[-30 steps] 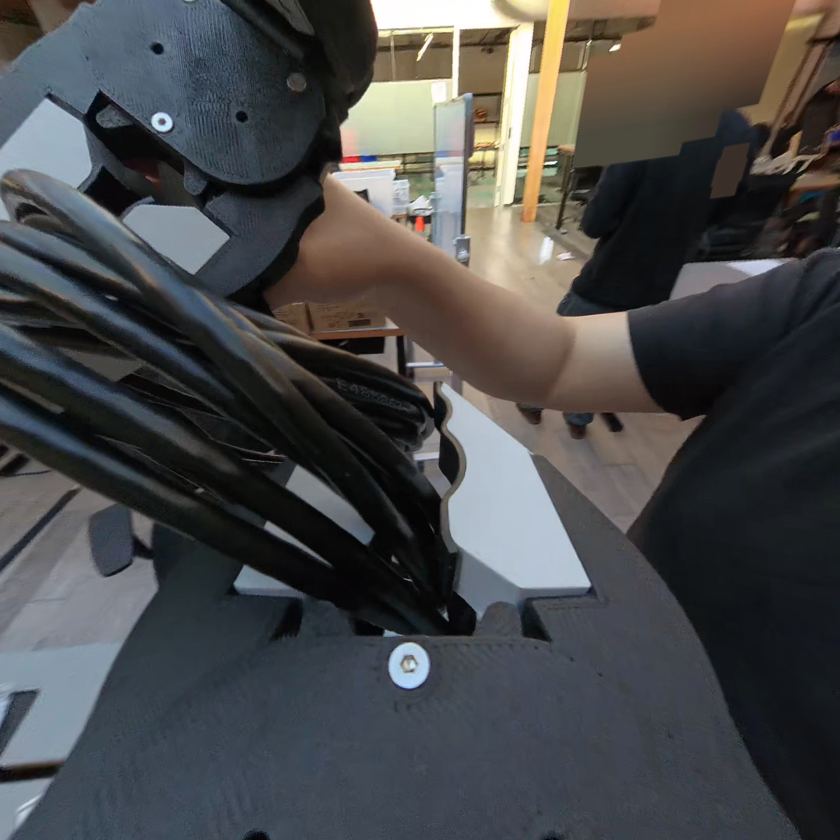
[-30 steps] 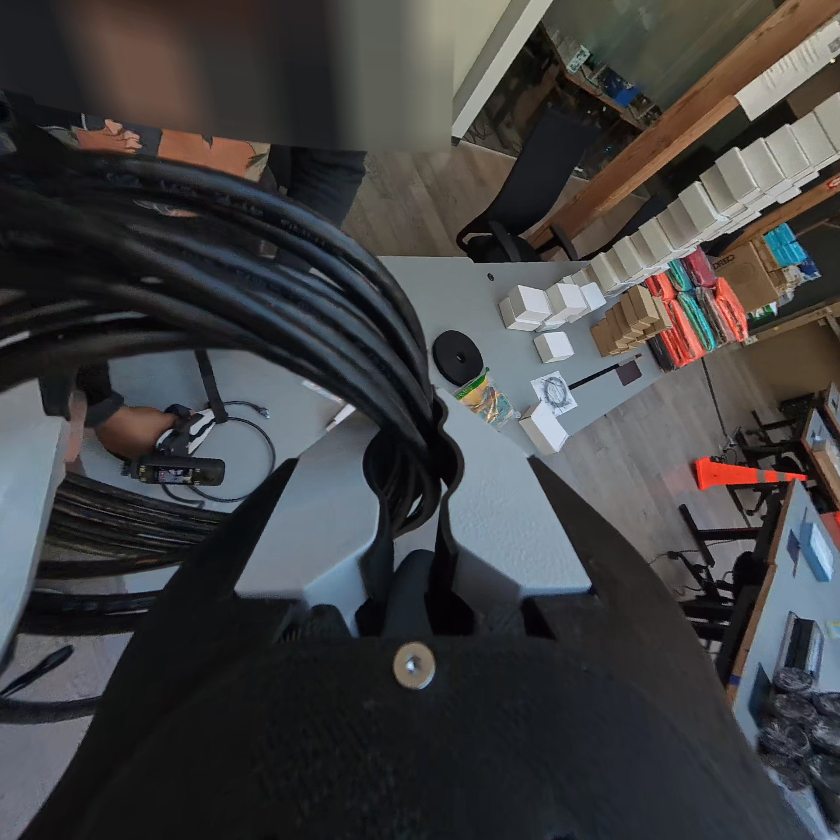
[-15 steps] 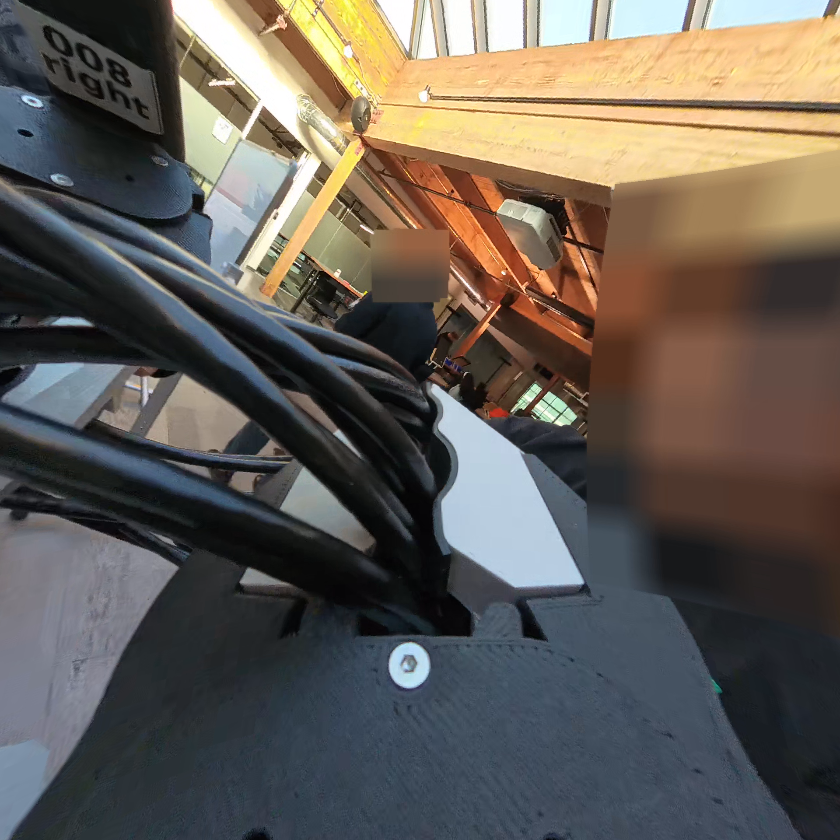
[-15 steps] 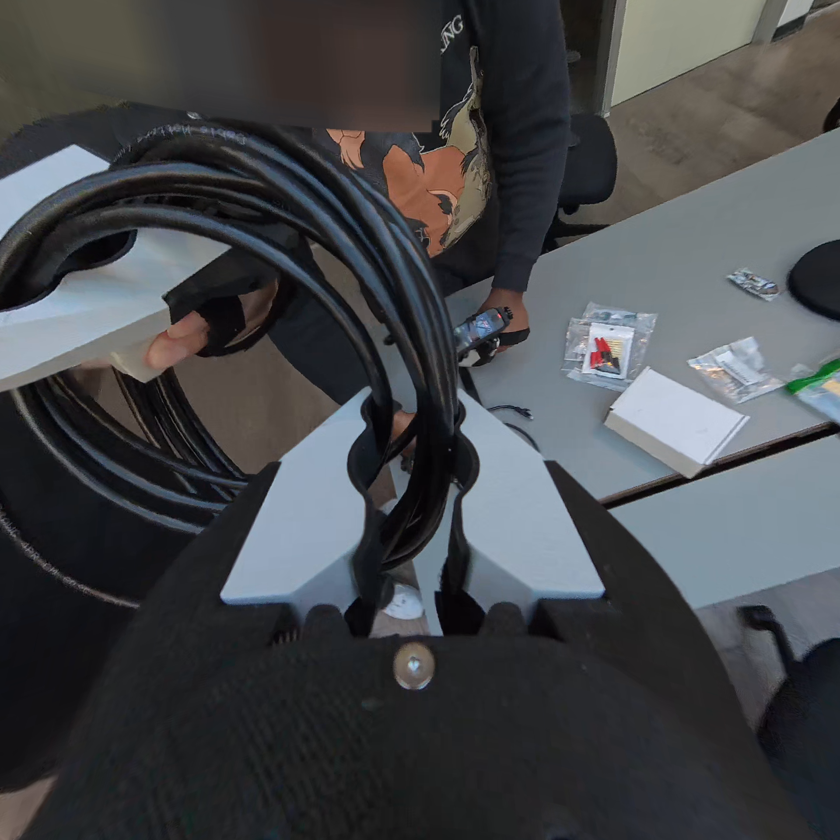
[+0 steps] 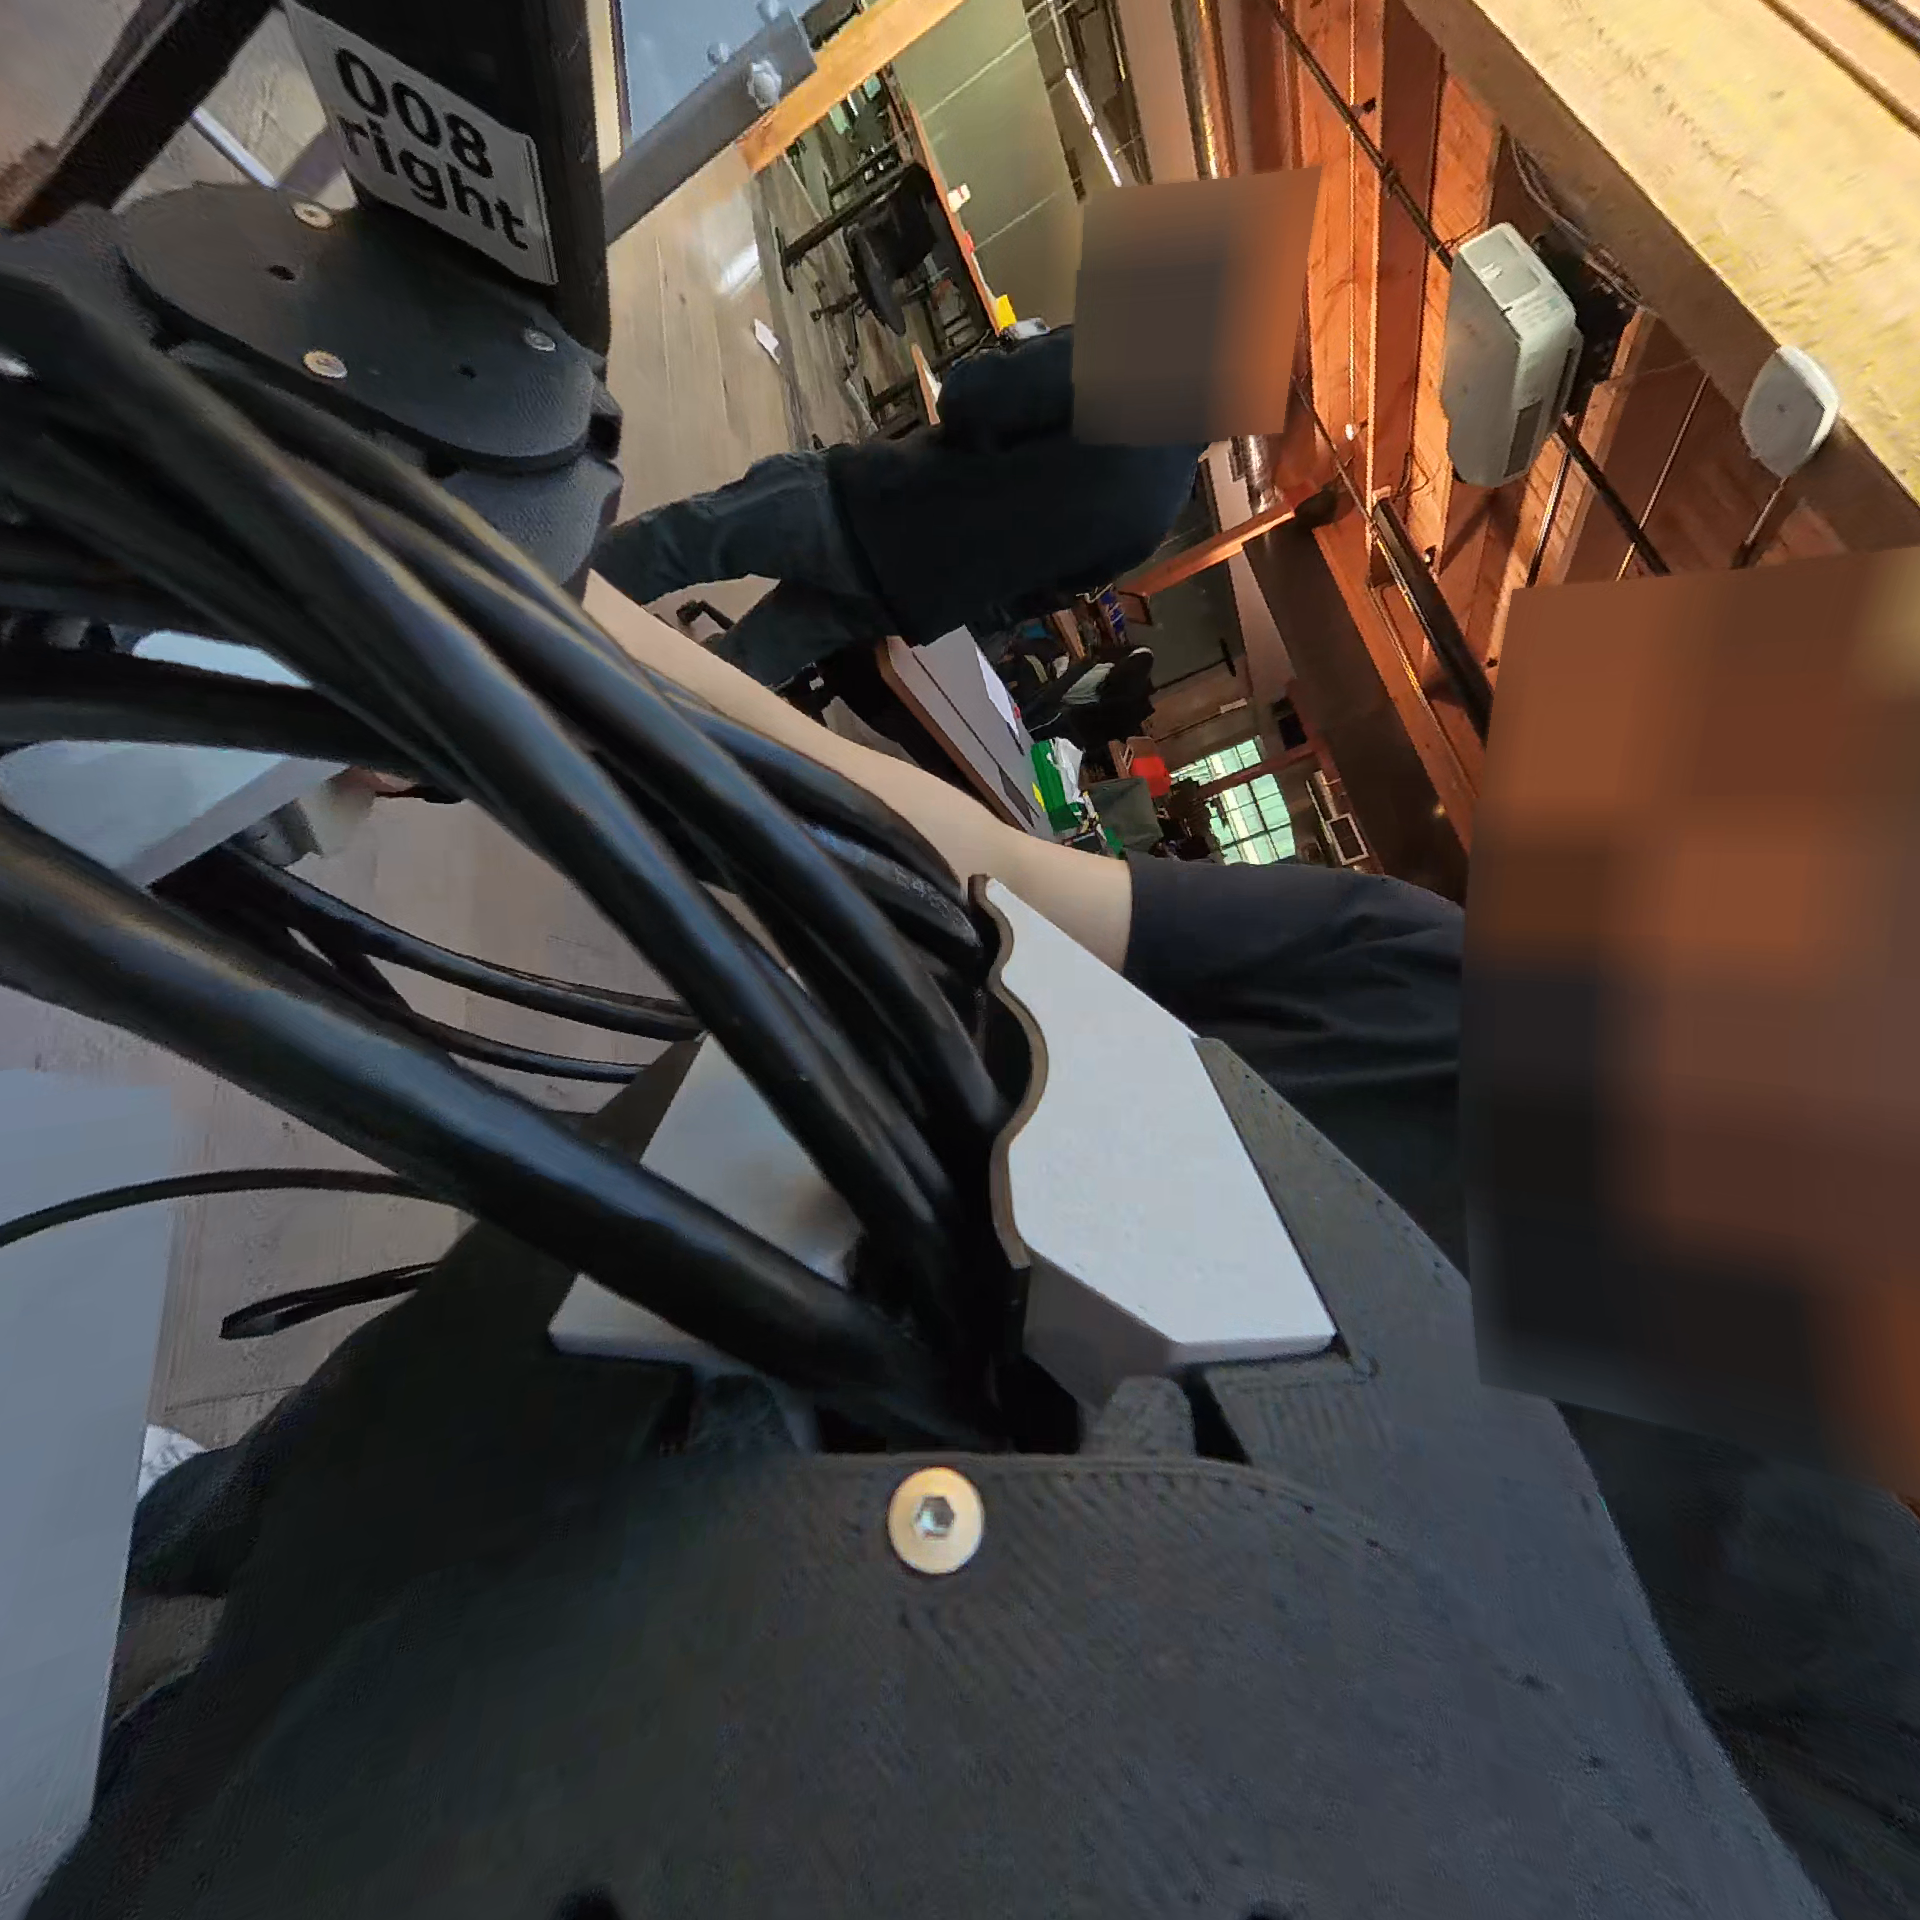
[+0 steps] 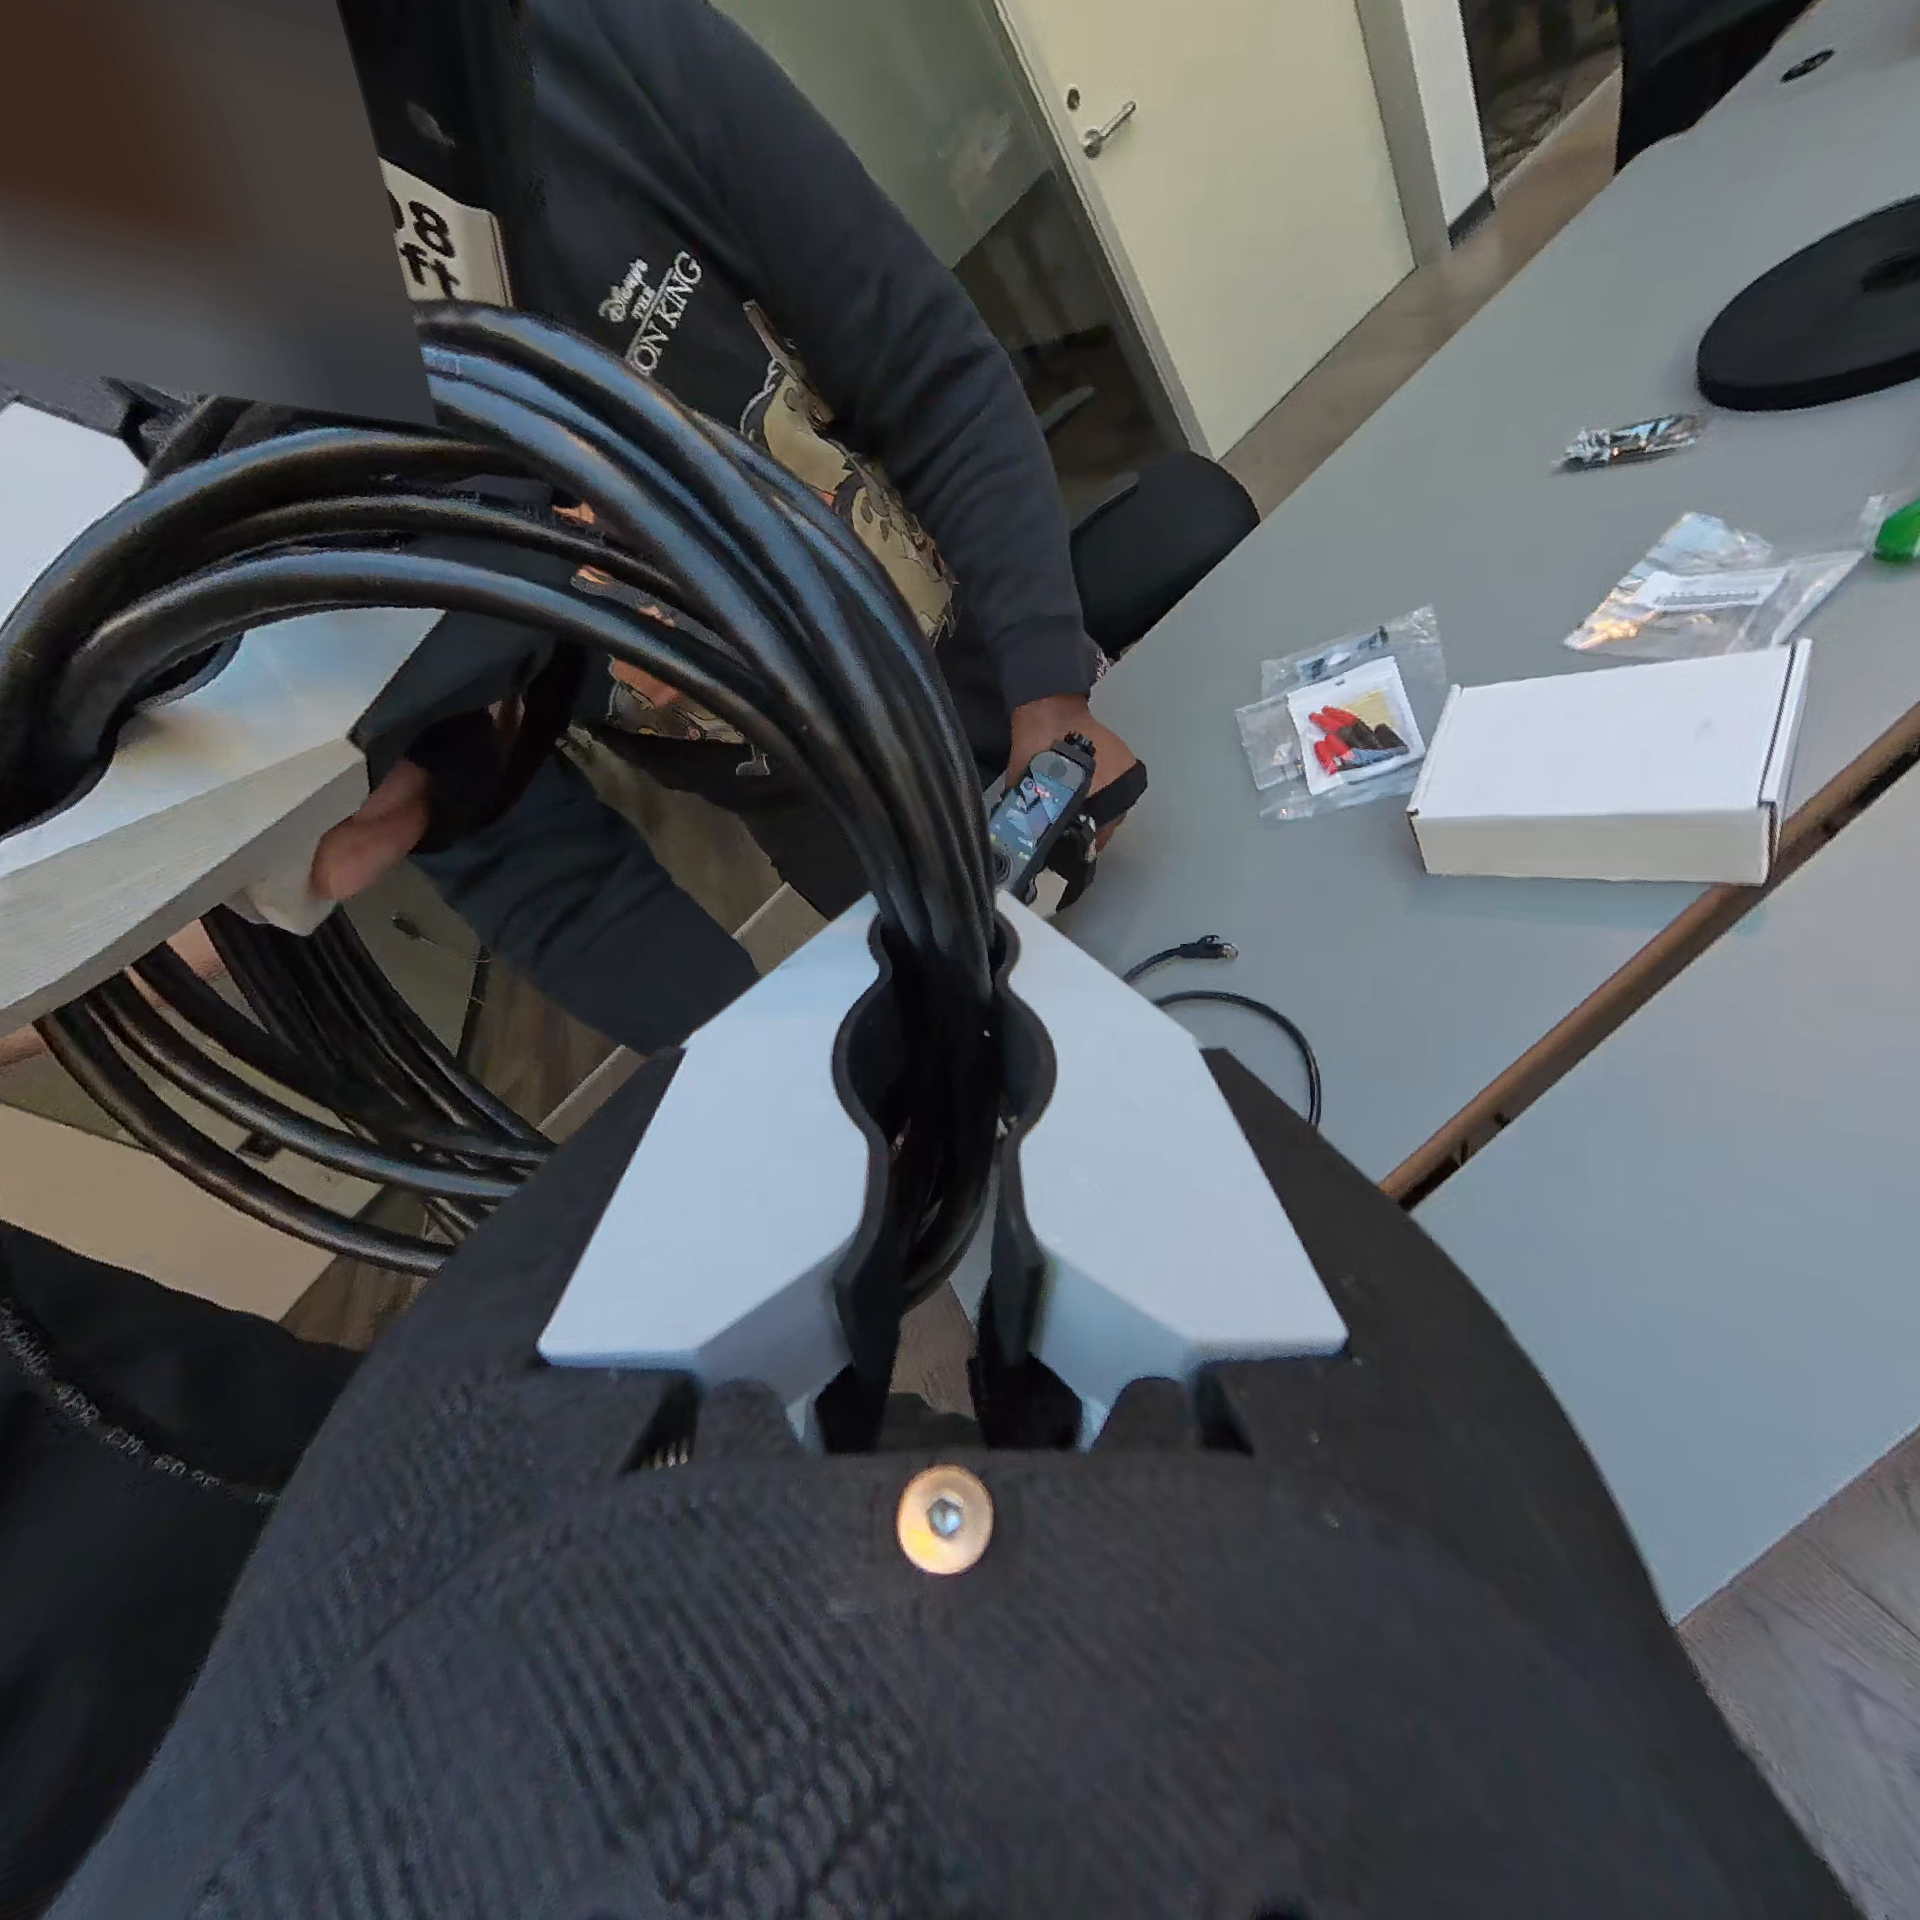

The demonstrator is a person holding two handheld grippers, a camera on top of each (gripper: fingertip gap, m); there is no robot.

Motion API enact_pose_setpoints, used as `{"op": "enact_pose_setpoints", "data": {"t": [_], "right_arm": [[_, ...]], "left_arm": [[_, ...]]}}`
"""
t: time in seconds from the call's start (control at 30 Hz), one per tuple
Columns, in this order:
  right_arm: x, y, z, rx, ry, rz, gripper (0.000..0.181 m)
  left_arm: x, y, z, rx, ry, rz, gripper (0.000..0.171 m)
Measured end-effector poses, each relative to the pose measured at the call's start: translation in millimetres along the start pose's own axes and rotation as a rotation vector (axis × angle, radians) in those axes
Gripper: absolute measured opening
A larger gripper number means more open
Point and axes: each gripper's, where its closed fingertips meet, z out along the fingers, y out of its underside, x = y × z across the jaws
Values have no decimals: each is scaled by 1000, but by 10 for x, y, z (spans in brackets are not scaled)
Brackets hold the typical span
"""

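A coil of thick black cable is held between both grippers. My left gripper is shut on one side of the coil, and the strands hide most of its left finger. My right gripper is shut on the other side of the coil, with the strands bunched in the notches of its grey fingers. The right gripper's black body shows at the upper left of the left wrist view. One grey finger of the left gripper shows at the left of the right wrist view.
A person in a dark hoodie stands close behind the coil, holding a small camera device. A grey table at the right carries a white box, plastic bags, a black disc and a thin black cable.
Both grippers have turned with the coil still held. The left view has rolled sideways and swung from the floor to the ceiling beams. The right view has swung from a high look to the table's near edge.
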Motion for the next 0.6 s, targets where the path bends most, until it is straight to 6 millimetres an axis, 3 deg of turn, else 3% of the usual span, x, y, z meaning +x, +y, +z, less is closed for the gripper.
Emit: {"op": "enact_pose_setpoints", "data": {"t": [0.3,0.43,0.6], "right_arm": [[625,954,-104,-54,138,330,3],[788,1220,-140,-23,111,378,2],[1332,1569,-96,-96,334,448,2]], "left_arm": [[-851,173,1,6,220,-256,14],[-1172,342,-60,-61,279,-307,24],[-1954,487,-154,-98,170,-385,46]]}}
